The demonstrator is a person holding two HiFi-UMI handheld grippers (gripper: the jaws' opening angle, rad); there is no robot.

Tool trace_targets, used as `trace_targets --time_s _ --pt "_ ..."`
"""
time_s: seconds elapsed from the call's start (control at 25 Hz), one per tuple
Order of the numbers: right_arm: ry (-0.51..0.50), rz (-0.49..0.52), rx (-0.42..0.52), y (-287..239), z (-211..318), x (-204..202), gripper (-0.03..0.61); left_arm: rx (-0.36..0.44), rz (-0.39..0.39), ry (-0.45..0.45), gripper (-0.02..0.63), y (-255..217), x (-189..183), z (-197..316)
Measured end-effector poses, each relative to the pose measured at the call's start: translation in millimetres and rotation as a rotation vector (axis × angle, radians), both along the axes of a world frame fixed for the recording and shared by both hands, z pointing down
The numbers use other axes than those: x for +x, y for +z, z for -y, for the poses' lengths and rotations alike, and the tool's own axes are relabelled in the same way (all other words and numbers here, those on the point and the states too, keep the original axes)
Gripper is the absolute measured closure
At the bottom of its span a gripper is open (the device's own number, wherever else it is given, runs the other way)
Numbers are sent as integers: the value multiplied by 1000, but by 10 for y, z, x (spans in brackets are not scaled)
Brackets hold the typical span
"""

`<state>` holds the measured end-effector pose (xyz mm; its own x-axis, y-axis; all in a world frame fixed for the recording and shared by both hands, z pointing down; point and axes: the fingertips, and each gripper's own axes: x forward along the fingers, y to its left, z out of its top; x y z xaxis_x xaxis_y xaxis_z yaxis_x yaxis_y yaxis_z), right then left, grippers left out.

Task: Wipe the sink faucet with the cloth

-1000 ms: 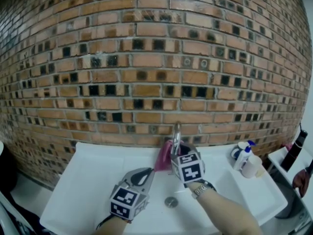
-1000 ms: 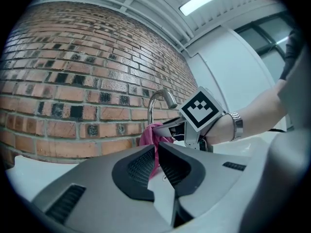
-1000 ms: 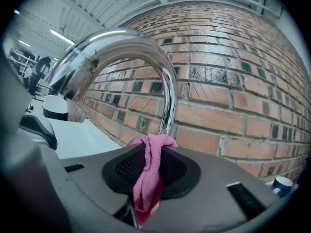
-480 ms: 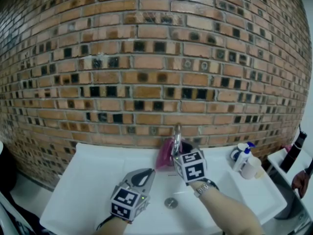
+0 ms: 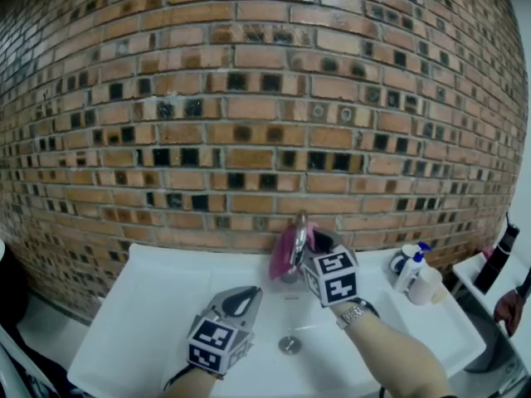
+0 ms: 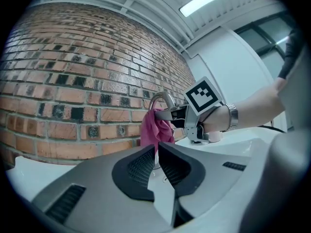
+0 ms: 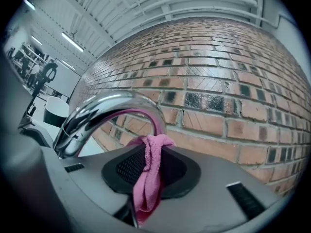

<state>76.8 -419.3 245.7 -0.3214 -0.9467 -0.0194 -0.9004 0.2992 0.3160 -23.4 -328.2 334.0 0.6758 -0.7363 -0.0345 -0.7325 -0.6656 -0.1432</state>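
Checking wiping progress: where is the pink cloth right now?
Head view, centre: the pink cloth is clamped in the right gripper, at the faucet.

faucet (image 5: 300,225) largely hidden behind cloth (image 5: 281,261)

1 ea: cloth (image 7: 151,176), faucet (image 7: 104,106), sink (image 5: 158,301)

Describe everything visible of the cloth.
The cloth is pink, with a fine, towel-like pile. It is bunched into a narrow fold and pinched between the jaws of the right gripper, with its loose end hanging limp below them. Its top bulges out past the jaws and lies against the rear bend of the chrome faucet.
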Motion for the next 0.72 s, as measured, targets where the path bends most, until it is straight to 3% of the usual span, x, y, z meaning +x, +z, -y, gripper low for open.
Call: trace_targets --time_s 0.72 --pt "-77 16 78 -240 -169 -9 491 2 -1 2 597 -13 1 -7"
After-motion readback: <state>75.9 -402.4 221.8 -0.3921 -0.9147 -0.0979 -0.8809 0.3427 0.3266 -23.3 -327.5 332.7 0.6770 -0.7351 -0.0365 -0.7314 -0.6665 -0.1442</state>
